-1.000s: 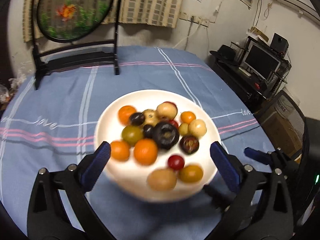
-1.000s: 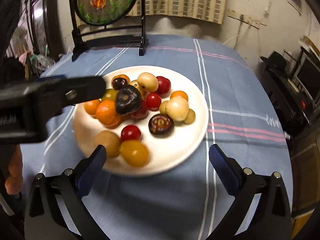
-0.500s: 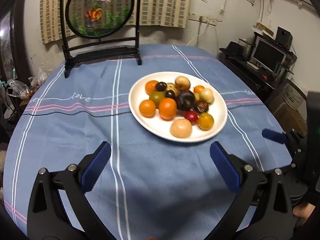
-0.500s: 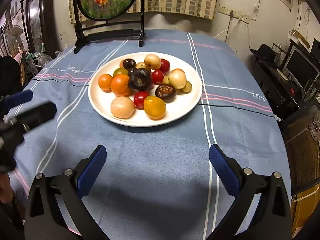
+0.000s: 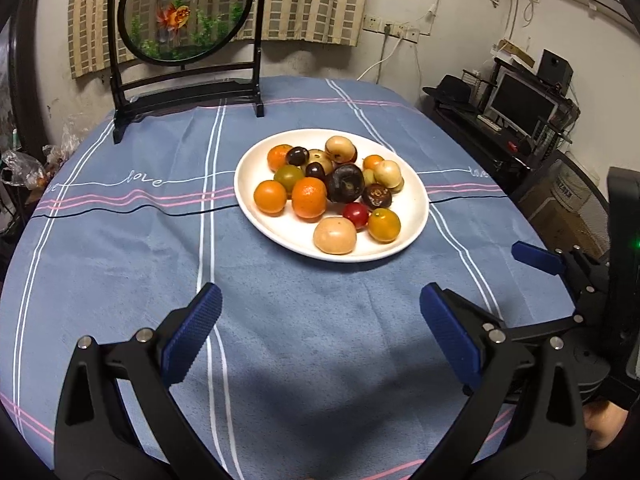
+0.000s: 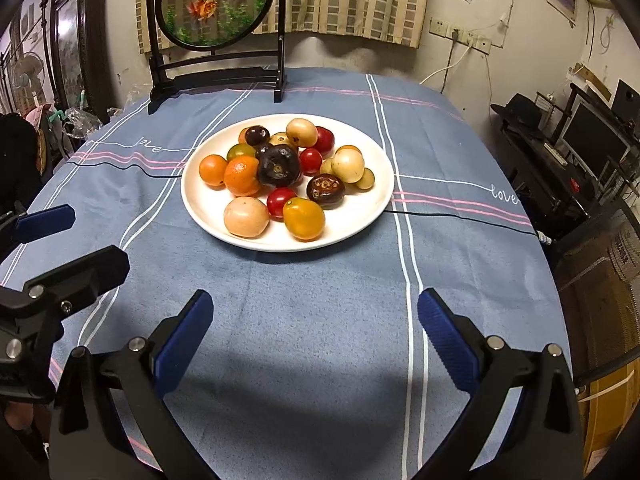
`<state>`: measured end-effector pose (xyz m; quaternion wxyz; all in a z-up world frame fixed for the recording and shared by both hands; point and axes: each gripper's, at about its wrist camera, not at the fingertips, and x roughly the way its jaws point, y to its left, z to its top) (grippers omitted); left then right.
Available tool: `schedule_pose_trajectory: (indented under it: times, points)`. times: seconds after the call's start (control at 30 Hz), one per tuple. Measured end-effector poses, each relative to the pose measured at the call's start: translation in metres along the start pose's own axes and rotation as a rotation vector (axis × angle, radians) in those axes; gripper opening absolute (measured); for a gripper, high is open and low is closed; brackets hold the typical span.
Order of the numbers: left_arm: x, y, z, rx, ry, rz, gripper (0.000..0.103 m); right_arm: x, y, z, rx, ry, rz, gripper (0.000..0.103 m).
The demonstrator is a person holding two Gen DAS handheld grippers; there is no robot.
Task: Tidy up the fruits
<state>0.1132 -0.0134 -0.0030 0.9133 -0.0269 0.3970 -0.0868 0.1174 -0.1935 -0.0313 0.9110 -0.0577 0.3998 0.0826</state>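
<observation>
Blue plaid tablecloth (image 6: 320,300) covers the table. We hold the left gripper (image 5: 320,336) and right gripper (image 6: 312,332) spread wide, empty, touching nothing, both well short of the white plate (image 6: 360,216). All fruits (image 6: 280,168) lie heaped on the plate. We judge the pile sorted; keep clear of the plate rim.

Fruits (image 6: 280,172) piled on plate (image 6: 360,220) at table (image 6: 320,320) centre; framed round screen (image 6: 216,4) stood behind plate.
</observation>
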Motion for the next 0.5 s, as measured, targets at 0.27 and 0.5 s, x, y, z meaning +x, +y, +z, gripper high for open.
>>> schedule_pose_trajectory:
  times: [0.27,0.5]
  points:
    - [-0.0018,-0.0019,0.0020,0.005,-0.021,0.063,0.101,0.0001,-0.0002,-0.0014,-0.001,0.004,0.001,0.102]
    - [-0.0042,0.0007,0.0023,0.000,-0.034,0.091,0.101,0.0004,-0.0007,-0.0028,0.006,0.008,0.001,0.102]
